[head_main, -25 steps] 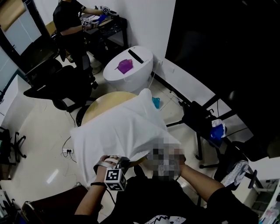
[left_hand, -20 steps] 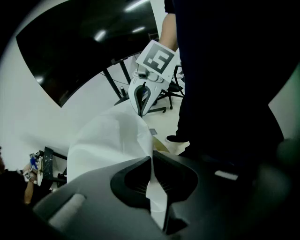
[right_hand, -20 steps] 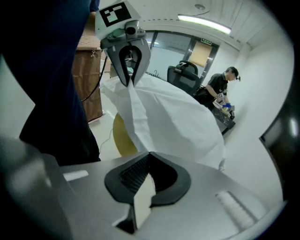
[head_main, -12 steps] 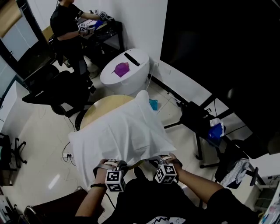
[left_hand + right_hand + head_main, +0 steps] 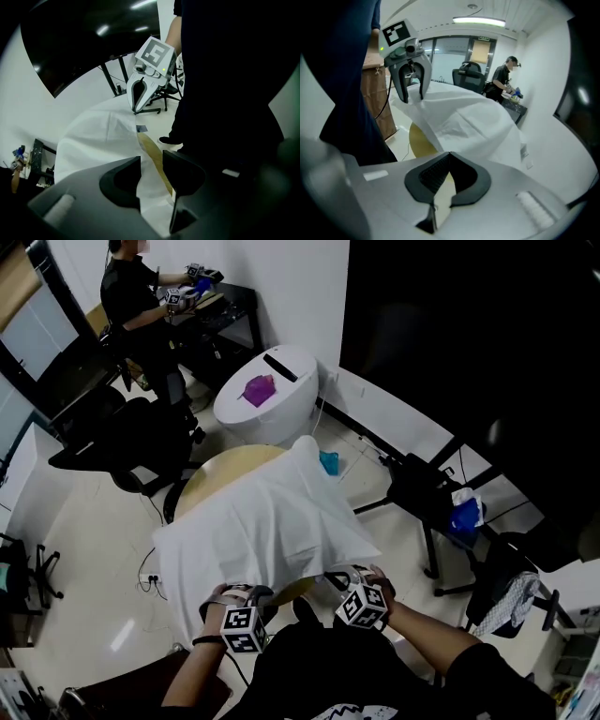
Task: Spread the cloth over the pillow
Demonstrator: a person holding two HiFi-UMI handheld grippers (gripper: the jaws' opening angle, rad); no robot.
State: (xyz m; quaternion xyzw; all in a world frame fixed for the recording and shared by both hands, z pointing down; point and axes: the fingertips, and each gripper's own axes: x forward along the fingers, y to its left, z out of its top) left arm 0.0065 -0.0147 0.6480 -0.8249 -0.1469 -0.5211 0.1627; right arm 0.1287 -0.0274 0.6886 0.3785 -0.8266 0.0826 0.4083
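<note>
We stand at the near edge of a round wooden table (image 5: 208,476) with a gripper in each hand. The cloth (image 5: 262,521), white and creased, lies across the table top and drapes over a bulky shape that we take for the pillow, which is wholly hidden under it. One covered corner pokes up at the far right. On the near left the cloth hangs down past the table's rim.

Our left gripper (image 5: 151,164) points steeply down at the cloth's near edge. Its jaws have just been opening and now stand partly apart. The cloth and a strip of the yellow table edge show in the gap between them, and the pads do not press on the fabric.

Our right gripper (image 5: 449,154) sits just right of the left one, at the cloth's near right corner. Its jaws are closed tip to tip, and from the left gripper view those tips sit right on the cloth's edge, pinching it as far as we can see.

Beyond the table stands a white rounded pod (image 5: 272,404) with a purple item (image 5: 257,388) on top. At the far left a person (image 5: 131,306) in dark clothes works at a desk, with a black office chair (image 5: 112,442) nearer to us.
</note>
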